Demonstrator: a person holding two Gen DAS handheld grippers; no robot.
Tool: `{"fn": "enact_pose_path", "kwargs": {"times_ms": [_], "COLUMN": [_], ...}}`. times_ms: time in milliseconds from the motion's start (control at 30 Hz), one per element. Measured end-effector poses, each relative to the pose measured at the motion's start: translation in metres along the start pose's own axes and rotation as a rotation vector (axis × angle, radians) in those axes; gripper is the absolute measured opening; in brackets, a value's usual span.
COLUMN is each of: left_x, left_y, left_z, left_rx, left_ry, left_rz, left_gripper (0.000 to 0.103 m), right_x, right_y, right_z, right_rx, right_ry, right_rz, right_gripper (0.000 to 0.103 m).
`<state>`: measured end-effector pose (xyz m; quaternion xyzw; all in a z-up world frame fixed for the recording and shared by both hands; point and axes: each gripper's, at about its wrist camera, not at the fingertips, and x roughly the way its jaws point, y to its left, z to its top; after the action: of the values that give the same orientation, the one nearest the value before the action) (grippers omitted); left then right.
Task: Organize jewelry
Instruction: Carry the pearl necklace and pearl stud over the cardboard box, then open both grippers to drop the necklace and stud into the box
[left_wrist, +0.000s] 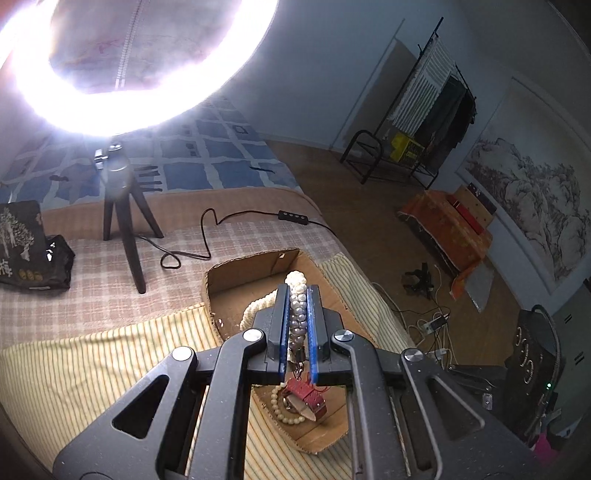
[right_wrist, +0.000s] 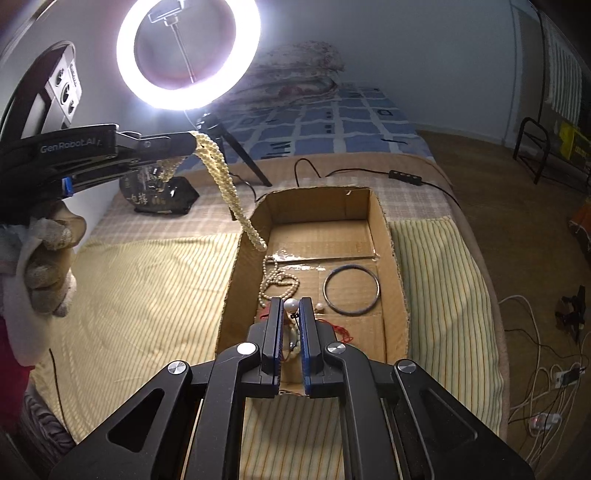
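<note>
Pearl necklace clamped in left gripper, right gripper pinching pearl bead

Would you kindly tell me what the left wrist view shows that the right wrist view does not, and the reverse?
Only the left wrist view shows the red strap lying in the cardboard box. Only the right wrist view shows the dark bangle on the box floor, the gloved hand, and the right hand-held gripper shut on a pearl piece. Both show the box, the ring light and the left hand-held gripper clamping the thick pearl rope.
</note>
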<state>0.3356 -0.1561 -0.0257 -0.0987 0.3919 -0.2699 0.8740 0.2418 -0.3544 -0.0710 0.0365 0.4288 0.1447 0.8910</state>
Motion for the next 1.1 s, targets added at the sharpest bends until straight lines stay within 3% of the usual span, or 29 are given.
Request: {"fn": "enact_pose_path", "kwargs": {"times_ms": [433,1100], "left_x": [0.028,0.032], "left_y": [-0.013,-0.022], "left_z": [0.0,-0.001], "left_rx": [0.037,0.095], "left_ry": [0.013,0.001], "left_rz": [0.055,0.086], "left_gripper": [0.006,0.006], "right_x": [0.005,0.01], "right_y": [-0.008,-0.009], "right_z": [0.0,0.0], "right_rx": [0.014,0.016], "right_ry": [0.008,0.012], "right_rz": [-0.022,-0.05], "right_gripper": [0.007,0.007]}}
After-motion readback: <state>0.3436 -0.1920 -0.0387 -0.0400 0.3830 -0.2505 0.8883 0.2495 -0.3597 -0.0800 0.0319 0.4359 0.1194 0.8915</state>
